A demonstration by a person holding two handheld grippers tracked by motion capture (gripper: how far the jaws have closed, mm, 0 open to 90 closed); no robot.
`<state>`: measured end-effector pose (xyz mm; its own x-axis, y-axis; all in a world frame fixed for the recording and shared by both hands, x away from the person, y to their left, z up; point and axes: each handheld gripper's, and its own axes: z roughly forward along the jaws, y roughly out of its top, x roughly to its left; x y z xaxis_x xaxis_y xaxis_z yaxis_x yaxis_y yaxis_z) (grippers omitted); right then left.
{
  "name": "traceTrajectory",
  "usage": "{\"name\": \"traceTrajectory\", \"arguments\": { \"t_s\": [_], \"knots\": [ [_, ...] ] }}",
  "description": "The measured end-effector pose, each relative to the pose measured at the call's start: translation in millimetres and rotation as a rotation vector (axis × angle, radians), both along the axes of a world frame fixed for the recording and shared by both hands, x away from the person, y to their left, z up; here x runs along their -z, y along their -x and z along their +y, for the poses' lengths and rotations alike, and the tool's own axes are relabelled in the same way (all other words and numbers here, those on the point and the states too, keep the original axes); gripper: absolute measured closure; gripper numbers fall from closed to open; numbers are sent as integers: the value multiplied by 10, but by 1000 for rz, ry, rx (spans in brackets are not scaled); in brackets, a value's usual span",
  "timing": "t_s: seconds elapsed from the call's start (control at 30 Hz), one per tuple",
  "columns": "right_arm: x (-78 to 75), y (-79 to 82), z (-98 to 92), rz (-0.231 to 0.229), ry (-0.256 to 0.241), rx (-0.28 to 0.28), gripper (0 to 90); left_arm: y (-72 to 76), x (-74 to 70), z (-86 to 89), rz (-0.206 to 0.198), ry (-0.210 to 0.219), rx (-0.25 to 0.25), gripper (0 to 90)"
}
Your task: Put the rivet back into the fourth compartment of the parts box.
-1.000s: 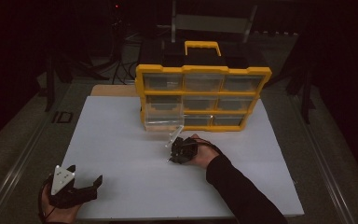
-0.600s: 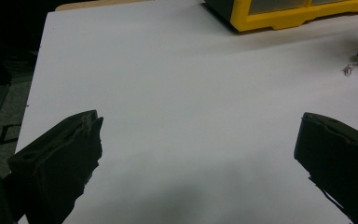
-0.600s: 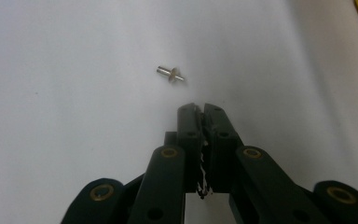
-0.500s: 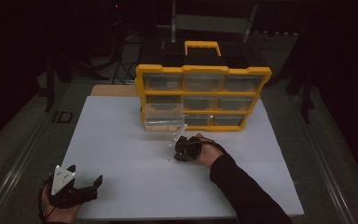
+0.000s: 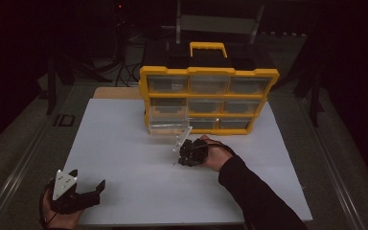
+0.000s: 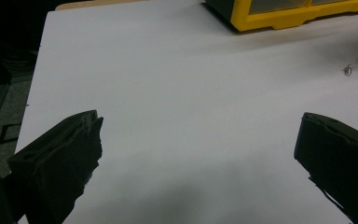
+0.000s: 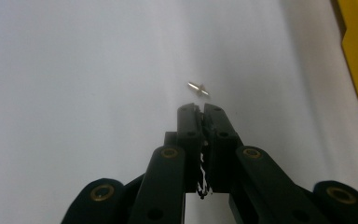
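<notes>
A small metal screw (image 7: 198, 88) lies on the white sheet (image 5: 124, 143) just beyond the tips of my right gripper (image 7: 201, 109). That gripper's black jaws are pressed together with nothing visible between them. In the high view my right gripper (image 5: 179, 158) rests low over the sheet, in front of the yellow drawer organizer (image 5: 208, 74). My left gripper (image 5: 84, 189) sits at the sheet's near left corner, open wide with nothing in it. From the left gripper view the screw (image 6: 348, 70) shows far off to the right.
One clear drawer (image 5: 167, 123) of the organizer is pulled out at the lower left, just behind the right gripper. A corner of the organizer (image 6: 298, 16) reaches into the left gripper view. Dark floor and stands surround the table.
My right hand and gripper have shifted slightly to the right on the sheet. The left gripper has stayed where it was.
</notes>
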<state>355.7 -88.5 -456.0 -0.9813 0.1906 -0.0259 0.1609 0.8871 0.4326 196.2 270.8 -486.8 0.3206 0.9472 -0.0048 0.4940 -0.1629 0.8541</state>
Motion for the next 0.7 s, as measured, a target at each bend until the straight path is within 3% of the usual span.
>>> {"name": "traceTrajectory", "arguments": {
  "t_s": [0.43, 0.7],
  "knots": [
    [-301, 57, -38, -5, -11, -40, 863, -1, 2, -3, 0, 0, 1, 14],
    [-528, 49, -85, -21, -50, -52, 863, 1, 0, -3, -3, 2, -2, 14]
  ]
}}
